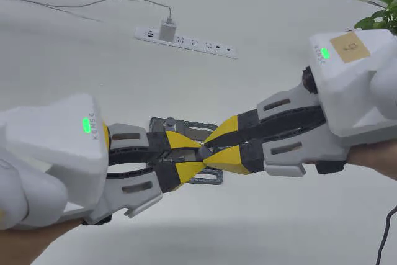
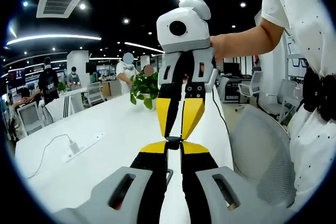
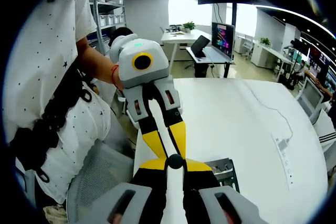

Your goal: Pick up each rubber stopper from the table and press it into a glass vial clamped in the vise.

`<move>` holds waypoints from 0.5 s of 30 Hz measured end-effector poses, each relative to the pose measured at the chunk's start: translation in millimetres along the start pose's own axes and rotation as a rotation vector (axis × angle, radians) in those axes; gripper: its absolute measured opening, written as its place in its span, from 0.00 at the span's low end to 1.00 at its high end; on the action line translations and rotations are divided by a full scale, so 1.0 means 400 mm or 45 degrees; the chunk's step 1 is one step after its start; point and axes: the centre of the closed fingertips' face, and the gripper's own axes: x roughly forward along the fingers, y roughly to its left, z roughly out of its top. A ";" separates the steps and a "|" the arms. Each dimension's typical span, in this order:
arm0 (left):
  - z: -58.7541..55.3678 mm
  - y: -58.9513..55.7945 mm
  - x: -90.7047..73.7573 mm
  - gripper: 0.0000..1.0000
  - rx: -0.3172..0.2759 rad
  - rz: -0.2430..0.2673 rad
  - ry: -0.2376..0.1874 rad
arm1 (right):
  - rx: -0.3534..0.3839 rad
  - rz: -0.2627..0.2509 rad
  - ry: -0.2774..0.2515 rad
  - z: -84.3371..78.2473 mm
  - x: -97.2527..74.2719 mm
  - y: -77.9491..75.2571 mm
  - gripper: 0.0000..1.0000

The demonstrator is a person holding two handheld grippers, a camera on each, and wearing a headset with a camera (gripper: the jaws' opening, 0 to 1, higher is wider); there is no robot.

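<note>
A big white table (image 1: 260, 23) sits in a bright office room. On it, far back, lies a long white plug strip (image 1: 197, 43) with a white square charger (image 1: 167, 29) stuck in it, and the charger's thin grey wire runs off to the left. A green leafy plant (image 1: 381, 15) peeks in at the far right corner. The left gripper (image 1: 197, 156) and the right gripper (image 1: 211, 153), both grey and black with yellow tips, point at each other and meet tip to tip. Right where the tips meet is a small round dark rubber stopper (image 1: 203, 152). Each pair of tongs is pulled in close, with just a thin gap. I cannot tell which pair is really pinching the stopper. Under the tips, down on the table, is a flat dark metal vise (image 1: 189, 130).
</note>
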 end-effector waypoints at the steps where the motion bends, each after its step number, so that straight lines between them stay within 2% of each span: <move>1: 0.000 0.000 0.000 0.05 0.002 -0.001 0.001 | 0.002 0.002 -0.002 -0.001 0.000 0.000 0.05; 15: -0.005 -0.003 -0.002 0.05 0.004 -0.014 0.003 | 0.053 0.032 -0.036 -0.004 0.002 -0.002 0.05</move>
